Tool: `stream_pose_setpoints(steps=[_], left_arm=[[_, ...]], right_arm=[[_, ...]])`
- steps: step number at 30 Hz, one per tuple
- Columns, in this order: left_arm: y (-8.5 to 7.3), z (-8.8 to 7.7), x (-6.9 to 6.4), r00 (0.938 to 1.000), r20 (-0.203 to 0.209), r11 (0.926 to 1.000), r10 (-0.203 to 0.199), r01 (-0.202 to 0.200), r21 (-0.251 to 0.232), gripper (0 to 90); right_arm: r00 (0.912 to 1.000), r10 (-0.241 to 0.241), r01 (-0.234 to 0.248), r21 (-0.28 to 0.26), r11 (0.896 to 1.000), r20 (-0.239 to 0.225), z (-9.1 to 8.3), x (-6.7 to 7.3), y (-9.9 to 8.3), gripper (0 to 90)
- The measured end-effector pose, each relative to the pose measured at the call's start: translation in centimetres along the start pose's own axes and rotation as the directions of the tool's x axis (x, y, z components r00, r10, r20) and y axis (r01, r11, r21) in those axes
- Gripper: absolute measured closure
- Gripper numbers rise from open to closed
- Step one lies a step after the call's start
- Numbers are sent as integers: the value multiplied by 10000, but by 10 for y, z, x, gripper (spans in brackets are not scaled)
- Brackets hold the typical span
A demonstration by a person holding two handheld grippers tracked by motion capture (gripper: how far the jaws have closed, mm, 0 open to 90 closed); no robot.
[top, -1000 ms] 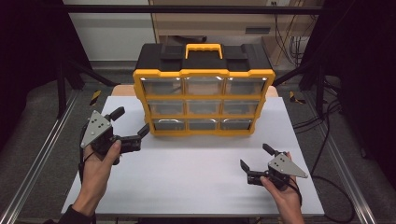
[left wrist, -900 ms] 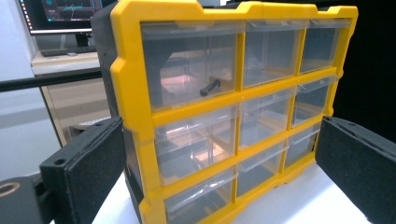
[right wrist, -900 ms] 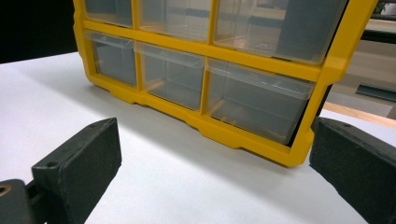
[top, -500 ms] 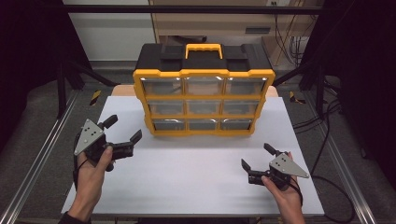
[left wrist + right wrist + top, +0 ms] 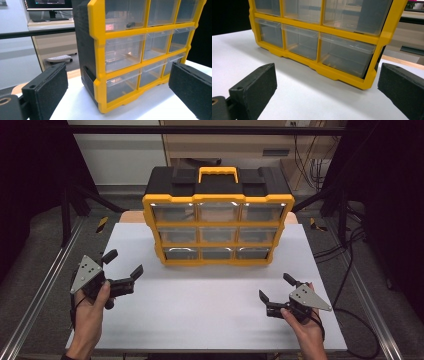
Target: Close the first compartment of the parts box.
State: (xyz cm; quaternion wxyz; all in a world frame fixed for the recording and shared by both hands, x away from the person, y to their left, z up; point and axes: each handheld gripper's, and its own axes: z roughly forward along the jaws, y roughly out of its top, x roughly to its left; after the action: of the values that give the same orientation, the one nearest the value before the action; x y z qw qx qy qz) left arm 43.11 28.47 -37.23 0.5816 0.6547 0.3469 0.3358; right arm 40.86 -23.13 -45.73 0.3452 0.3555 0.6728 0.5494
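Observation:
A yellow and black drawer organiser with clear drawers and a yellow handle stands at the back middle of the white table. Its drawers look shut. My left gripper is open at the table's left edge, empty, well left of the organiser and in front of it. In the left gripper view the organiser's left front corner stands between the wide jaws, farther off. My right gripper is open and empty at the front right. The right gripper view shows the organiser's bottom row beyond the jaws.
Metal rails run along both sides of the table. A wooden cabinet and cables lie behind the organiser. A small dark item lies in the top left drawer. Bare table top spreads between the two grippers.
My left gripper has drawn back left and toward the front edge, away from the organiser. The right gripper has hardly moved.

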Motion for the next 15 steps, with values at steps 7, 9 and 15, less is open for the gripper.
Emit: stream_pose_setpoints(steps=[7,9,15], left_arm=[[-5,-6,3,10000,-25,10000,9,-9,-43,17],[-7,-7,3,10000,-4,10000,21,-21,-75,17],[-10,-9,2,10000,78,9999,48,-47,-128,17]], right_arm=[[10000,-4,4,-29,10000,48,-1,-1,0,23],[10000,-20,20,-29,10000,41,-1,-1,0,23],[10000,-44,44,-47,10000,62,-1,-1,0,23]])
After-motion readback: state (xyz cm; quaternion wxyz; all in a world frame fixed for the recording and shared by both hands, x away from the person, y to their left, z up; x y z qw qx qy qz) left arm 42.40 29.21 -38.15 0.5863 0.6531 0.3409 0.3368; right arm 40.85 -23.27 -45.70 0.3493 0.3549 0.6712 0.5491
